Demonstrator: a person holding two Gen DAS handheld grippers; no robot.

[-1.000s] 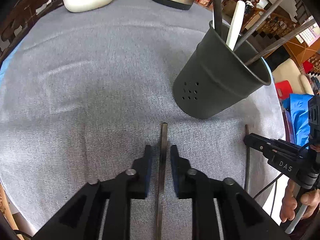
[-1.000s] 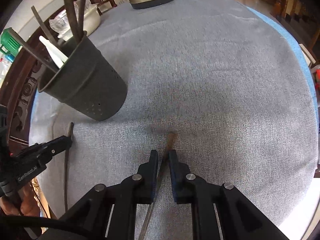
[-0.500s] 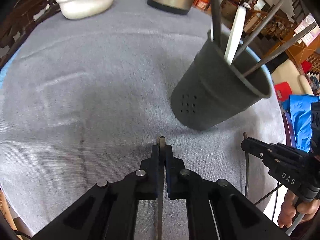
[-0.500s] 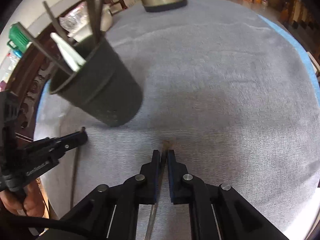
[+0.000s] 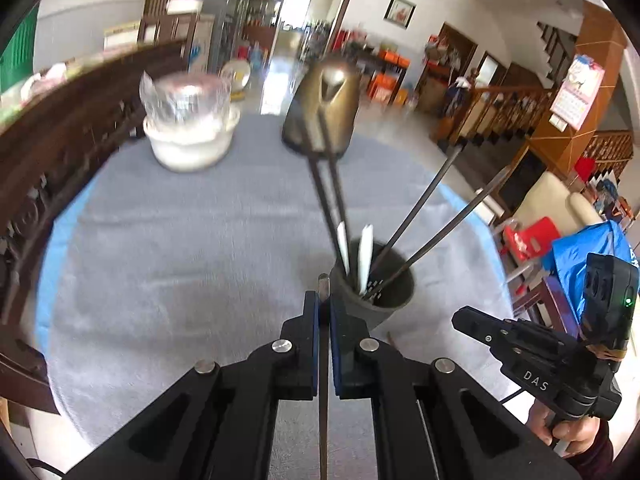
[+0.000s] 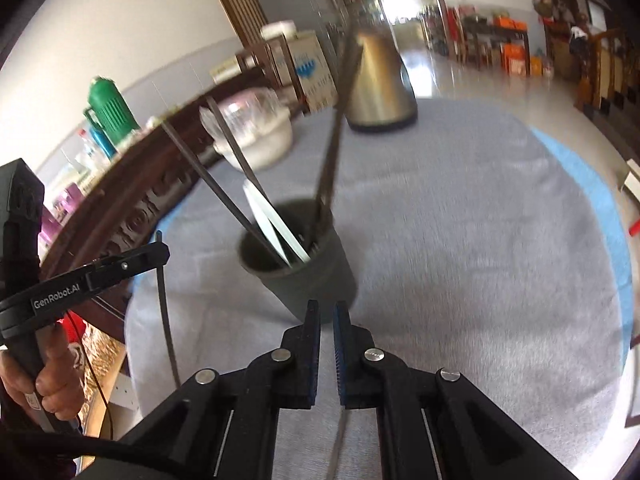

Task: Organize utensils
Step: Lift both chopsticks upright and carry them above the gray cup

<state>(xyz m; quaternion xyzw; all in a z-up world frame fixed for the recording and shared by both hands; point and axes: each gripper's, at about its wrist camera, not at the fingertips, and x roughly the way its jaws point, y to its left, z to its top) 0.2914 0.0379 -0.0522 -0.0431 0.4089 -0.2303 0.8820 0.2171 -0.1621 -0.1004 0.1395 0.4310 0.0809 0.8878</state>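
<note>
Left gripper (image 5: 324, 308) clamps a thin dark chopstick (image 5: 323, 412); right gripper (image 6: 327, 316) clamps another (image 6: 339, 436). Both are lifted near the round dark holder (image 6: 316, 276) on the grey-clothed counter (image 6: 480, 240). Slim sticks and white utensils already stand inside; two remain.

tablecloth (image 5: 168, 264): grey, blue edge
utensil holder (image 6: 308, 280): dark grey, perforated
kettle (image 6: 378, 88): brassy gold
bowl (image 5: 188, 144): white
thermos (image 6: 108, 108): green
</note>
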